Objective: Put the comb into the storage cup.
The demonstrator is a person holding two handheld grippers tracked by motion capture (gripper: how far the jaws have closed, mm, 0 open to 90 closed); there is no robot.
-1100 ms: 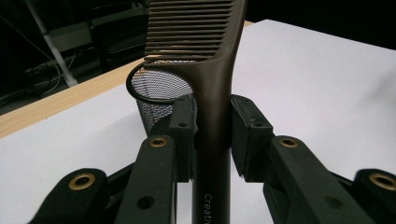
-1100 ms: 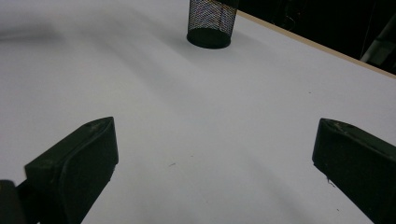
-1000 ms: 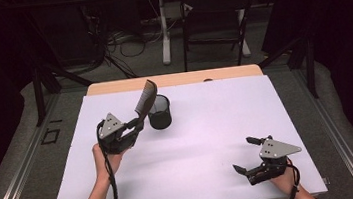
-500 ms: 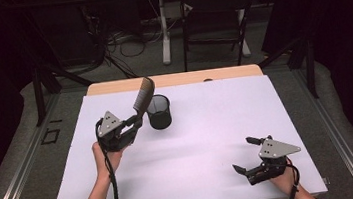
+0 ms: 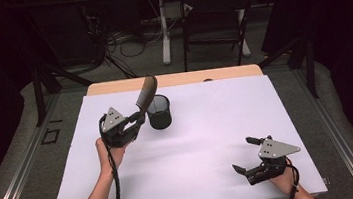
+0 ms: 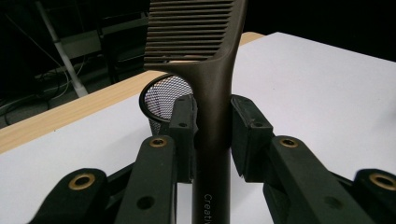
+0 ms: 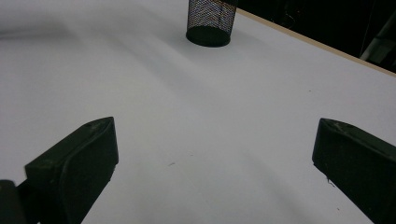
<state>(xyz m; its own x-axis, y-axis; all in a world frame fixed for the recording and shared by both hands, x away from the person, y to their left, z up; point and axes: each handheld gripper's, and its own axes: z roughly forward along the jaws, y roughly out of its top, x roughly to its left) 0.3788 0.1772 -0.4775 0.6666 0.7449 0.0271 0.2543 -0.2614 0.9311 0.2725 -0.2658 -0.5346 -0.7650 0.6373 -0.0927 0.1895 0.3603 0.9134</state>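
Left gripper (image 5: 134,124) held above the far-left part of the counter (image 5: 204,141), fingers (image 6: 250,135) clamped on the handle of a dark comb (image 6: 212,93). Comb tilted up and away, teeth at the high end, hanging just over or just beside the rim of a black mesh cup (image 5: 159,111); hard to tell which from above. From the left gripper view, cup mouth seen right behind the comb handle, slightly to its left.

Right gripper (image 5: 254,158) low at the near right, well apart from the cup, fingers (image 7: 74,168) spread wide with nothing between them.

Comb probably light, stiff plastic, smooth and a bit slippery, so likely to swing or slide in a loose pinch. Best held where held now, on the thick handle below the teeth; thin teeth likely to flex and give poor purchase. Grip sits low on the handle, leaving the long toothed end free. Mesh cup also light by the look of it, standing upright, easy to tip if knocked by the comb on the way in.

Counter covered by a plain white sheet, flat and bare apart from the cup, with a strip of pale wood along the far edge. Beyond, a dim room: grey floor, tangled cables, a chair, legs of another table.
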